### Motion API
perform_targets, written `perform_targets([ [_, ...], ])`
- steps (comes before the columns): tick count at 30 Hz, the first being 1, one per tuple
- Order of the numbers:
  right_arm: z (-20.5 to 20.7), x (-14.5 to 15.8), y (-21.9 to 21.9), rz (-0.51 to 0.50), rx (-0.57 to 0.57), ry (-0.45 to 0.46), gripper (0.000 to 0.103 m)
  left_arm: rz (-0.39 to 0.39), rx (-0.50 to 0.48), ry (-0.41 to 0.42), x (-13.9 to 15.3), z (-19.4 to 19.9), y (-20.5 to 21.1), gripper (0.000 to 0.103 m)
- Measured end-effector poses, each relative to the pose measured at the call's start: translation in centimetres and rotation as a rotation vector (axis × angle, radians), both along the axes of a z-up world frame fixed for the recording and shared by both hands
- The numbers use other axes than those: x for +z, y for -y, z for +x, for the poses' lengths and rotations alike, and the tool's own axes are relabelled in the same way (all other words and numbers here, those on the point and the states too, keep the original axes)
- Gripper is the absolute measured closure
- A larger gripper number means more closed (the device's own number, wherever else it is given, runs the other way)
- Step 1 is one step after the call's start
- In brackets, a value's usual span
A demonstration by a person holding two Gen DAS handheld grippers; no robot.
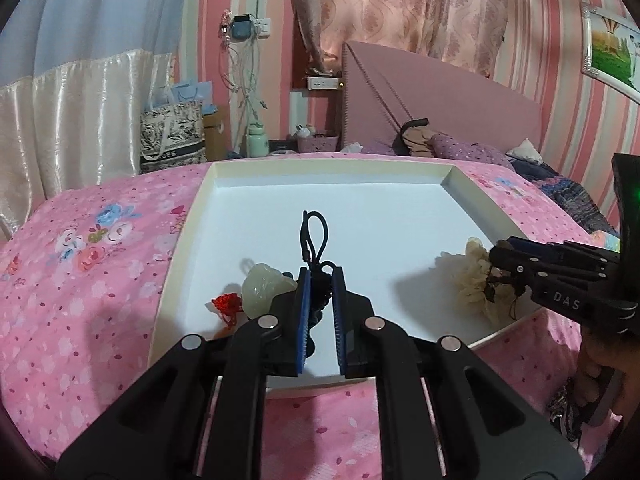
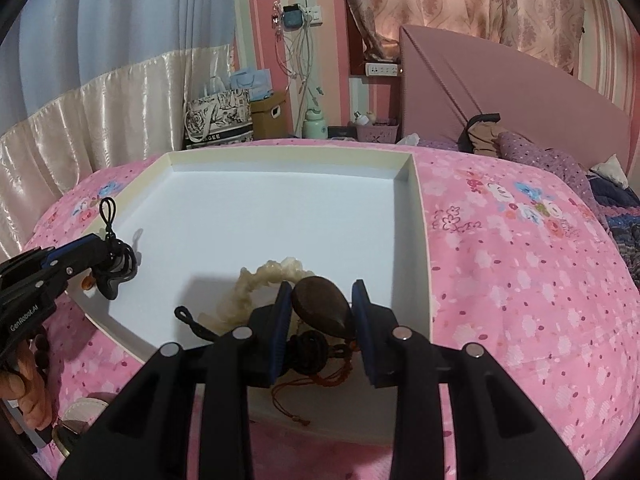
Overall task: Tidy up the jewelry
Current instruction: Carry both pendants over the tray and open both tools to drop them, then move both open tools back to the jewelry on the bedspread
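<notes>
A shallow white tray lies on a pink floral bedspread. My left gripper is shut on a black cord whose loop sticks up past the fingertips; a pale green jade pendant with a red tassel lies just to its left in the tray. My right gripper holds a dark brown wooden teardrop pendant between its pads, with dark and red cords hanging below. A cream beaded bracelet lies in the tray just behind it; it also shows in the left wrist view.
The tray's raised rim surrounds the white floor. The pink bedspread extends on all sides. A pink headboard, pillows and clothes lie far right. Bags, a box and a green bottle stand beyond the bed.
</notes>
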State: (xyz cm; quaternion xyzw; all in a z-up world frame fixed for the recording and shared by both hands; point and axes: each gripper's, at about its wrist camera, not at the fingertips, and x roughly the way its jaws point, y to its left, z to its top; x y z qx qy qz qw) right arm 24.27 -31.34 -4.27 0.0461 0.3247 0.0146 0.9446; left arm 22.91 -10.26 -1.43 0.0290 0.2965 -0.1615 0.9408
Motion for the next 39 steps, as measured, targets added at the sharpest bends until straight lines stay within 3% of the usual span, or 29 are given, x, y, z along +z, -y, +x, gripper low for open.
perform_targets([
  [2,-0.2,0.1,0.1,0.005,0.003,0.015,0.072,0.0,0.015,0.008,0.0,-0.3,-0.3,0.072],
  [3,-0.3,0.2,0.2,0.006,0.001,0.02,0.068,-0.005,0.024,0.009,0.0,-0.4,-0.5,0.07],
  [5,-0.6,0.4,0.4,0.008,-0.008,0.033,0.054,-0.018,0.022,0.007,0.0,-0.5,-0.8,0.069],
  [6,-0.7,0.6,0.5,0.01,-0.013,0.042,0.052,-0.031,0.016,0.005,0.1,-0.5,-1.0,0.069],
  [11,-1.6,1.5,1.0,0.032,-0.025,0.081,0.05,-0.097,0.003,0.007,1.3,-0.9,-2.3,0.063],
  [14,-2.1,2.2,1.7,0.043,-0.04,0.095,0.048,-0.061,0.086,0.041,3.3,-1.0,-4.0,0.056],
  [20,-3.6,4.7,3.7,0.087,-0.07,0.108,0.047,-0.119,0.189,0.082,8.1,-2.1,-10.2,0.053],
  [23,-5.8,7.0,4.2,0.084,-0.076,0.149,0.042,-0.101,0.202,0.071,9.5,-3.6,-12.3,0.052],
  [25,-7.5,7.4,4.3,0.079,-0.069,0.149,0.041,-0.041,0.189,0.076,9.6,-5.3,-13.4,0.051],
  [27,-9.3,6.8,4.3,0.064,-0.055,0.132,0.041,-0.009,0.199,0.069,8.9,-7.7,-14.9,0.043],
  [32,-14.3,1.9,4.2,0.027,-0.059,0.002,0.041,-0.03,0.185,0.007,4.7,-13.8,-16.9,0.041],
  [34,-15.0,0.3,3.7,0.021,-0.056,-0.036,0.041,-0.022,0.139,-0.021,2.8,-15.5,-15.7,0.036],
  [36,-15.2,-0.9,3.2,0.03,-0.047,-0.061,0.041,0.023,0.132,-0.025,1.1,-16.0,-13.7,0.025],
  [39,-15.5,-1.1,2.1,0.0,-0.043,-0.063,0.041,0.039,0.099,-0.066,-0.1,-15.6,-11.0,0.025],
])
